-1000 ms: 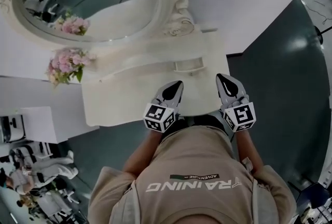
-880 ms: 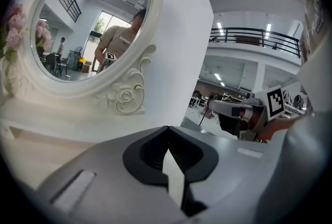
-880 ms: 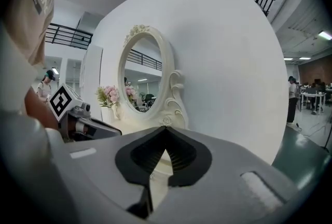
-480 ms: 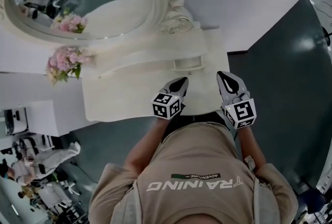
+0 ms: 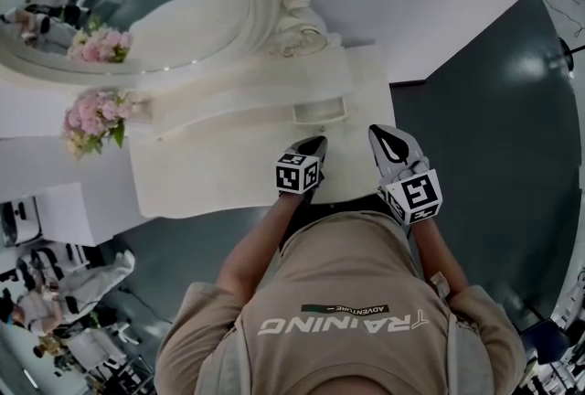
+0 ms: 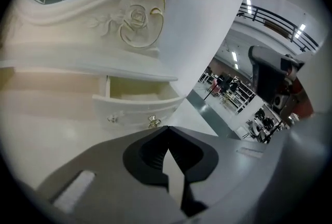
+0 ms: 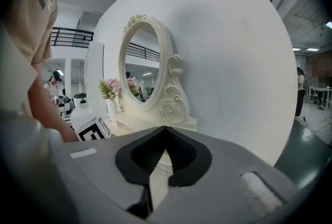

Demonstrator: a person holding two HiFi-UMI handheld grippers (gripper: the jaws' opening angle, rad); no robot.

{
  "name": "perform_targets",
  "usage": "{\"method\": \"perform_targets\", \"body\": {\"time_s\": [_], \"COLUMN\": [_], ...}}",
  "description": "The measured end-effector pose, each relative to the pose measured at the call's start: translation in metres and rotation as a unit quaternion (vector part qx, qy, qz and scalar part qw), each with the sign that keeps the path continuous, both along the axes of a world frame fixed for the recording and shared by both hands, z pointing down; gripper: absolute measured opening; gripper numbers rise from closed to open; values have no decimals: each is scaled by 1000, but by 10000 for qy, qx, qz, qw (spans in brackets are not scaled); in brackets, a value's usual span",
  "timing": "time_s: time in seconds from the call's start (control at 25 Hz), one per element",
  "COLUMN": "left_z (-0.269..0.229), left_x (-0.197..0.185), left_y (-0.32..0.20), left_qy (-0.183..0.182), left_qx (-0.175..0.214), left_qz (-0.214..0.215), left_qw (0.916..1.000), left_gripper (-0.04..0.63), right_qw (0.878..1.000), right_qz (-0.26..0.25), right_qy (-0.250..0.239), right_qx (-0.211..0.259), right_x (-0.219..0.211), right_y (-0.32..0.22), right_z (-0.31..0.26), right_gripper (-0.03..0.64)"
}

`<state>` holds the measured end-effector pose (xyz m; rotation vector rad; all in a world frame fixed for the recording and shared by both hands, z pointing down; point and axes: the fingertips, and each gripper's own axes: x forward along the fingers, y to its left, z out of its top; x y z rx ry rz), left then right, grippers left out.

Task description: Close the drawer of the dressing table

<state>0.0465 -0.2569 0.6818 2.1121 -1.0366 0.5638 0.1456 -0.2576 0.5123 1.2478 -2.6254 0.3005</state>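
Holds a hand-held gripper in each hand over the front of the cream worktop (image 5: 210, 174). Points the left hand-held gripper (image 5: 316, 143) toward the small drawer (image 5: 322, 113), jaws pressed together at the tips and gripping nothing. Finds that drawer standing open at 12 o'clock from the tips, near but apart, pale inside showing, with a small knob (image 6: 153, 122) on its curved front just above the closed jaws in the left gripper view. Carries the right hand-held gripper (image 5: 377, 132) at 3 o'clock of the left one, near the worktop's right end, likewise closed and empty. Faces an oval mirror (image 5: 137, 9) at 11 o'clock, with pink flowers (image 5: 90, 119) at 9 o'clock.
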Motion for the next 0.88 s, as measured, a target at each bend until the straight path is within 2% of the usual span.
{"method": "perform_targets", "body": {"time_s": [0.12,0.32,0.88], "left_z": [16,29,32], "left_x": [0,0,-5], "left_y": [-2,-6,-14], "left_qy": [-49,165,405], "left_qx": [-197,-493,-650], "left_qz": [-74,-374,-770], "left_qw": [9998,9979,9941], "left_gripper": [17,17,17], "right_qw": [10000,9998,9993], "right_qz": [-49,-96,-228], "right_qy": [32,149,239], "right_qx": [-29,-108,-189], "right_x": [3,8,6], "right_y": [-3,-4,-11], "right_z": [4,11,21], "right_gripper": [2,2,2]}}
